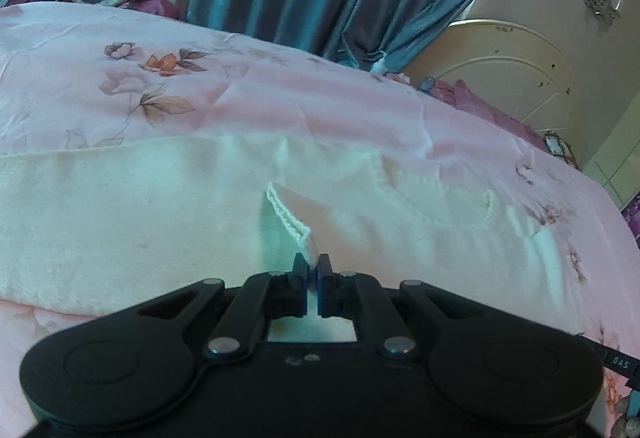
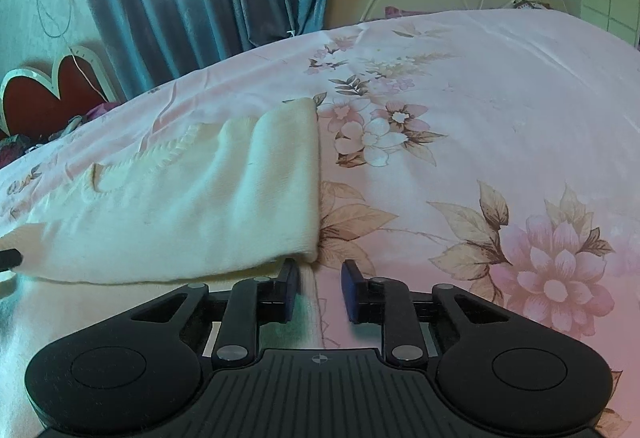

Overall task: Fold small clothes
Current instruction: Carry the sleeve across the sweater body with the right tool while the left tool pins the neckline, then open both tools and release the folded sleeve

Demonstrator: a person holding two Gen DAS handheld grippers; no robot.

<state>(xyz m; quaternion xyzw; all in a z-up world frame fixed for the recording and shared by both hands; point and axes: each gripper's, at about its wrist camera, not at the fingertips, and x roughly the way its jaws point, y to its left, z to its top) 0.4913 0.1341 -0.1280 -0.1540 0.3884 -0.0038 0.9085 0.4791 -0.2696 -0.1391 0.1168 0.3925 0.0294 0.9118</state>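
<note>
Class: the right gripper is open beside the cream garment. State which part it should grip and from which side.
Right gripper should probably take the cream garment's near corner of the folded right edge, approaching from the right over the floral bedspread: that edge is thick, straight and exposed.

Cream knit garment [image 2: 192, 206] flat on the bed, one ribbed corner [image 1: 290, 216] lifted.

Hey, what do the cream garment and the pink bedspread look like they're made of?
Cream garment: seemingly soft knit, cotton or wool, matte and fuzzy, with a ribbed stitched hem. Pink bedspread: thin woven fabric with printed flowers, a slight sheen and fine creases; possibly cotton or polyester.
</note>
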